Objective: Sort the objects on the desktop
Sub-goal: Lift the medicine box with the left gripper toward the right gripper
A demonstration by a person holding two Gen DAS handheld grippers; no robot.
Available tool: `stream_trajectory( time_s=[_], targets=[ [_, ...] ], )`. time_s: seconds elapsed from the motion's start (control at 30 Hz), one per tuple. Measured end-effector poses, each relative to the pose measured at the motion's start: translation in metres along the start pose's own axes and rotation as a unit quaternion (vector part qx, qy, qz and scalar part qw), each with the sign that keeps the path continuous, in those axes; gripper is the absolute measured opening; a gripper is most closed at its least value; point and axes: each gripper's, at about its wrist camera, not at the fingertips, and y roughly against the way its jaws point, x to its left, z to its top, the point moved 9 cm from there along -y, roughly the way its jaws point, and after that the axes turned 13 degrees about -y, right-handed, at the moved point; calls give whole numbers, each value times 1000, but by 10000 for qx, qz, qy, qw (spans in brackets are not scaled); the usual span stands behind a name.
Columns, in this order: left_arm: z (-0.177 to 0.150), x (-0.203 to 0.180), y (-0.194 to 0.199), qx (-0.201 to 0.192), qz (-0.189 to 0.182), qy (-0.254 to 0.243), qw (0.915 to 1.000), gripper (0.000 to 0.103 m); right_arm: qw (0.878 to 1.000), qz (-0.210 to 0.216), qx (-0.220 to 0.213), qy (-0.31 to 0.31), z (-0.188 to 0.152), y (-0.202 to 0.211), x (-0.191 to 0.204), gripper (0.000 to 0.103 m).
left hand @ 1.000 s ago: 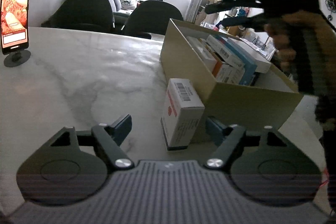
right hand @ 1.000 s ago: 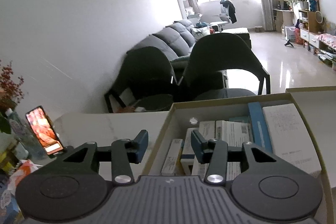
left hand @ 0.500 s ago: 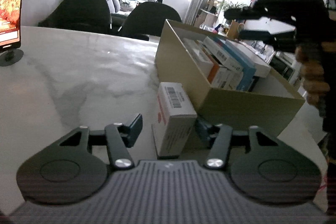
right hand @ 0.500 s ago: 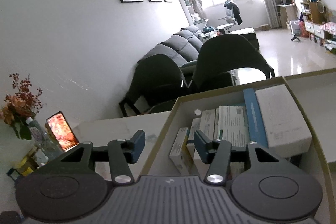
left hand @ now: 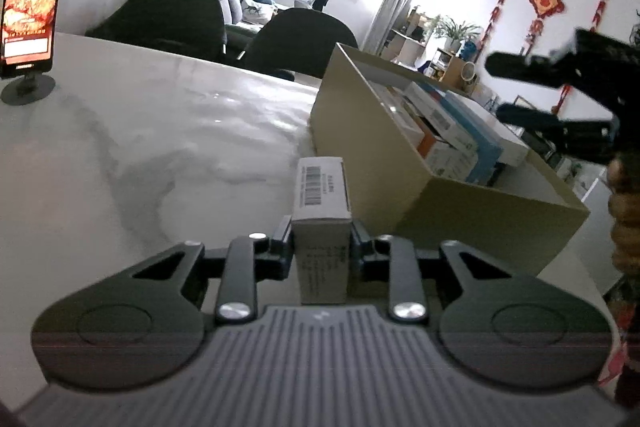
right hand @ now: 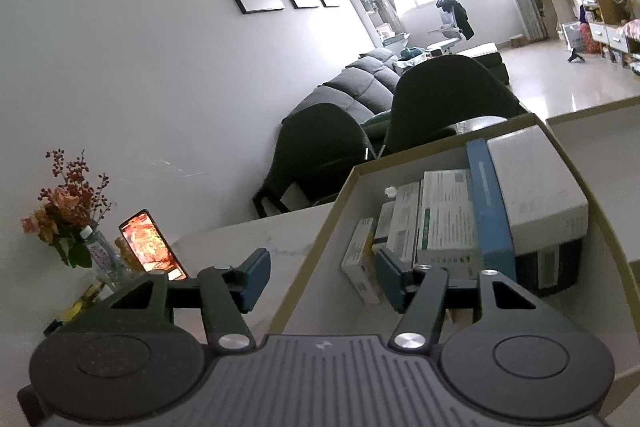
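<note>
On the desk (left hand: 168,147), beside the carton: small white box (left hand: 322,187), stood on edge, touching or nearly touching the tan wall.
Left gripper (left hand: 320,241): jaws closed on the small white box.
Right gripper (right hand: 320,277): jaws opening, nothing held, one finger over the carton (right hand: 316,247).
Risk: box snagged on the carton wall if lifted too low.
Risk: slip from a shallow end grip.
Appearance: barcode on top, grey print, light cardboard.

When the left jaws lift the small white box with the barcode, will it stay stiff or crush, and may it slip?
The small white box looks like thin carton, so probably light and stiff enough, though hard squeezing may dent it. Its smooth sides might slip slightly. Flat faces: unlikely to roll.
</note>
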Motion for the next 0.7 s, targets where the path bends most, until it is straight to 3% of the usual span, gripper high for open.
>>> stream_trajectory(
  time_s=[0.13,0.27,0.7],
  targets=[
    [0,2,-1,-35,-1,167,9999,25,9999,42,39,-128,-7,5,-6,67],
    [0,4,0,-79,92,276,9995,25,9997,76,115,-218,-14,7,-11,77],
    [23,6,32,-471,297,169,9983,25,9977,462,437,-228,-36,5,4,85]
  ],
)
